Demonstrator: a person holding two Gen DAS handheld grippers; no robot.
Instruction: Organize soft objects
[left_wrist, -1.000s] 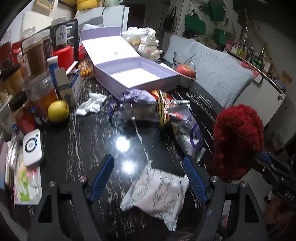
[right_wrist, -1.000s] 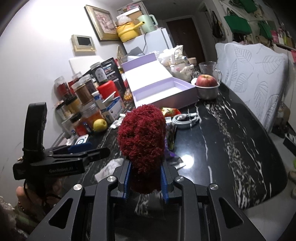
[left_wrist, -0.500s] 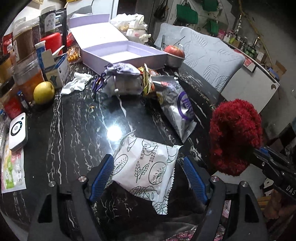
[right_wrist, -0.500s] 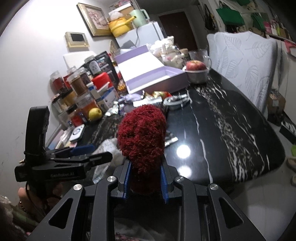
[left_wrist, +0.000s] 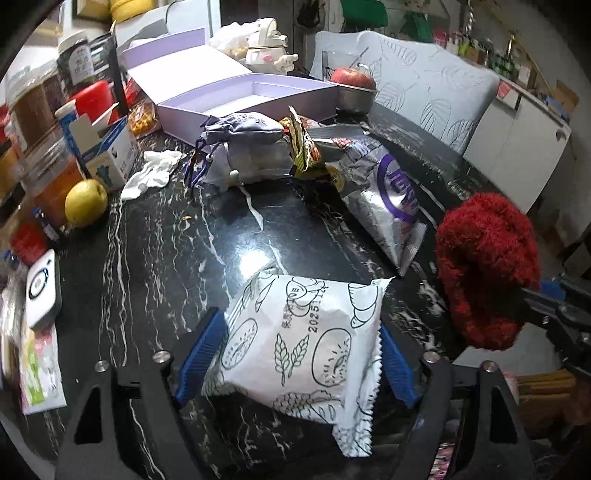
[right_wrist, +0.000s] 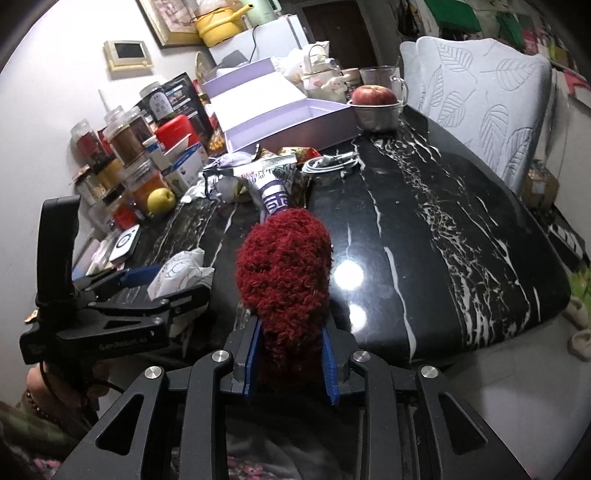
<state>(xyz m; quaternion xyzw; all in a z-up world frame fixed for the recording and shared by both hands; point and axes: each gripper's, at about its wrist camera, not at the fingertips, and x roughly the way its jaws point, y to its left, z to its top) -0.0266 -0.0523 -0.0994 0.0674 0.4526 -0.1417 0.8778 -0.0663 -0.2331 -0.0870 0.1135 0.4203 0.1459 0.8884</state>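
My right gripper (right_wrist: 290, 354) is shut on a fuzzy dark red soft object (right_wrist: 283, 273) and holds it above the near edge of the black marble table (right_wrist: 424, 206); it also shows in the left wrist view (left_wrist: 484, 269). My left gripper (left_wrist: 297, 354) is open, its blue pads on either side of a white snack packet (left_wrist: 306, 339) with line drawings, which lies on the table. The packet also shows in the right wrist view (right_wrist: 181, 273). An open lilac box (left_wrist: 255, 98) stands at the far side, empty.
A lilac drawstring pouch (left_wrist: 240, 125), a silver and purple bag (left_wrist: 384, 188) and a crumpled wrapper (left_wrist: 303, 151) lie mid-table. Jars, a yellow pear (left_wrist: 85, 202) and cartons line the left. An apple in a steel bowl (left_wrist: 352, 79) and a white cable (right_wrist: 328, 162) are farther back.
My left gripper has moved forward until the white packet lies between its open pads. The right gripper still holds the red object and has shifted slightly.
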